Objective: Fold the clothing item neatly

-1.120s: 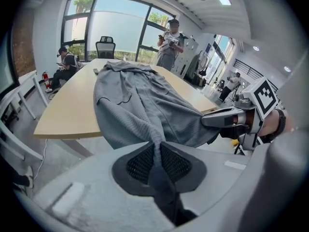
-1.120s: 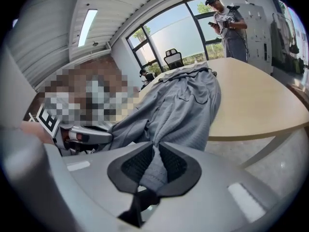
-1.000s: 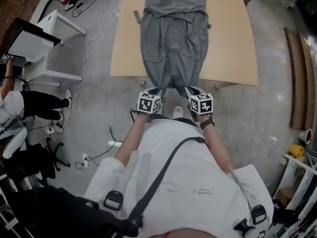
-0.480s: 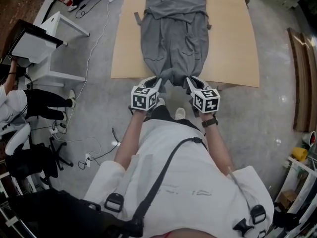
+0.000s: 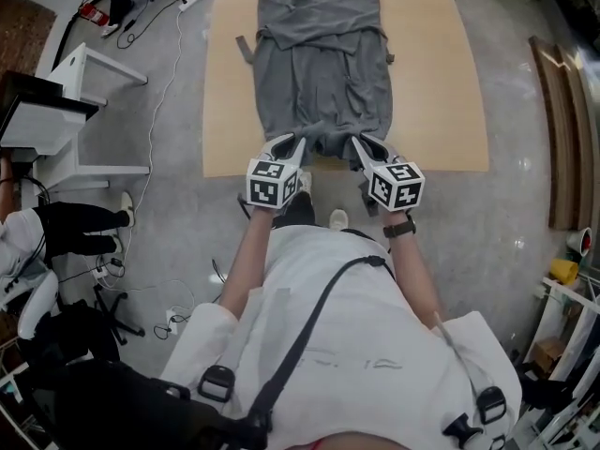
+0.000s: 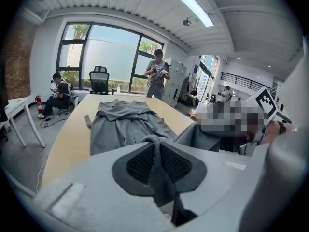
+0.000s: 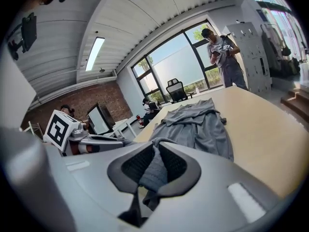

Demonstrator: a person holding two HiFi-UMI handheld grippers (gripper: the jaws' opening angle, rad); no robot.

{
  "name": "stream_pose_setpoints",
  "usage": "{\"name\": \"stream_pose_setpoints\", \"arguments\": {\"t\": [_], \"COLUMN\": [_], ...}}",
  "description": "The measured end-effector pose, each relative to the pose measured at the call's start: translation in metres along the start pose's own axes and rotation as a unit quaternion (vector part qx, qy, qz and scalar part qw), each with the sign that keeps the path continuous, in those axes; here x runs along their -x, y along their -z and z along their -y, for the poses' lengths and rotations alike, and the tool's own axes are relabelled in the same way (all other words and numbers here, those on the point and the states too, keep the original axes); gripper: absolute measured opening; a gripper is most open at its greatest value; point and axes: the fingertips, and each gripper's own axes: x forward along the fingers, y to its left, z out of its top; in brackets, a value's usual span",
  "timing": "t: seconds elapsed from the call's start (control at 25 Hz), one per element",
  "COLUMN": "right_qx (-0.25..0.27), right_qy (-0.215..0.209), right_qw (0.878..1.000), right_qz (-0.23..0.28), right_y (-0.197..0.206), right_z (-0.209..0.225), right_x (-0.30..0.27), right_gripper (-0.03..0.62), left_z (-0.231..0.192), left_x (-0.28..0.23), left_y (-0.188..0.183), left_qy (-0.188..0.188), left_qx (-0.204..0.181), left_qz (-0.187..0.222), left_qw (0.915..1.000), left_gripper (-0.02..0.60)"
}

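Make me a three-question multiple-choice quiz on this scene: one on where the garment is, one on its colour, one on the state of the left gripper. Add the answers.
1. Where does most of the garment lie?
A. On the floor
B. On the wooden table
C. On a chair

2. What colour is the garment?
A. Grey
B. Red
C. White

3. What state is the left gripper in?
A. Wide open and empty
B. Shut on nothing
C. Shut on the garment's near edge

Answers:
1. B, since the head view shows it spread along the tabletop.
2. A, since it looks grey in every view.
3. C, since the left gripper view shows grey fabric pinched between its jaws.
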Motion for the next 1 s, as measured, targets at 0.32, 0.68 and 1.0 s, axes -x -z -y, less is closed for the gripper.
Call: {"name": "stream_pose_setpoints", "arguments": {"t": [0.32,0.68,1.0], "right_qx": [0.015,0.021,0.026], "right_qy": [0.027,0.073,0.089], "right_qw": [0.999,0.995,0.993], "right_qz": [0.031,0.058,0.069], "right_y": [-0.081,-0.156,-0.206], "right_z": [0.015,0.035,0.09], "right_x": [-0.068,-0.108,-0.149], "right_gripper": [0.032,0.032,0.034], "left_z": [-0.06,-0.103,-0.141], "left_x": [-0.041,-0.069,-0.13], "left_y": [-0.068,-0.144,-0.205], "left_qy": [0.031,0.067,0.061], "left_qx": [-0.018,-0.026,0.0], "left_qz": [0.021,0.058,0.081], "left_qw": [0.9991,0.9957,0.9948], "left_gripper": [0.043,0.044,0.044]}}
